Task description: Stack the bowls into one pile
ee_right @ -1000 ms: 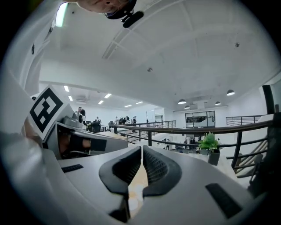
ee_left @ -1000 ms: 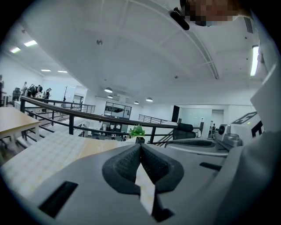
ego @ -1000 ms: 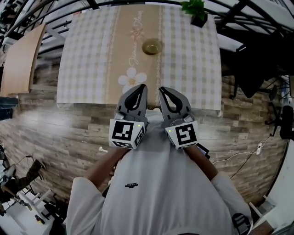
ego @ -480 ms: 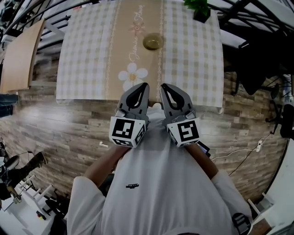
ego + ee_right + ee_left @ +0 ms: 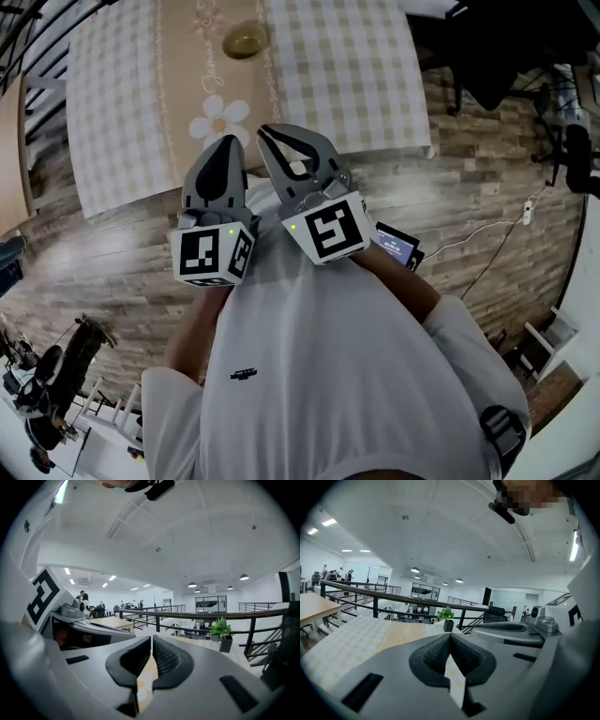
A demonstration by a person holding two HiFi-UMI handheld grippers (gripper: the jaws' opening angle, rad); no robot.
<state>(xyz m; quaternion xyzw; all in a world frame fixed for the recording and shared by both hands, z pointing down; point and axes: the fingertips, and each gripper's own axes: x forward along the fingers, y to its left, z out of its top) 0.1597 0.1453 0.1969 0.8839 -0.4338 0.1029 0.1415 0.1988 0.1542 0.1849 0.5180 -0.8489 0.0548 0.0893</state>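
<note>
A small olive-gold bowl (image 5: 246,39), perhaps more than one nested, stands far off on the checked tablecloth (image 5: 122,122) with its beige flower runner. My left gripper (image 5: 228,142) and right gripper (image 5: 266,131) are held side by side close to the person's chest, over the table's near edge and well short of the bowl. In the left gripper view the left gripper (image 5: 450,635) has its dark ribbed pads together with nothing between them. The right gripper (image 5: 152,637) looks the same in its own view. Neither gripper view shows the bowl.
A potted plant (image 5: 446,613) (image 5: 220,629) stands at the table's far end before a black railing (image 5: 393,599). A dark phone-like device (image 5: 394,246) shows by the right forearm. A cable (image 5: 487,253) runs over the wood-plank floor (image 5: 94,272). A second wooden table (image 5: 110,620) stands further off.
The head view has swung, so table and bowl now sit further up and left. Both grippers have shifted left and lower in the picture, still side by side and shut.
</note>
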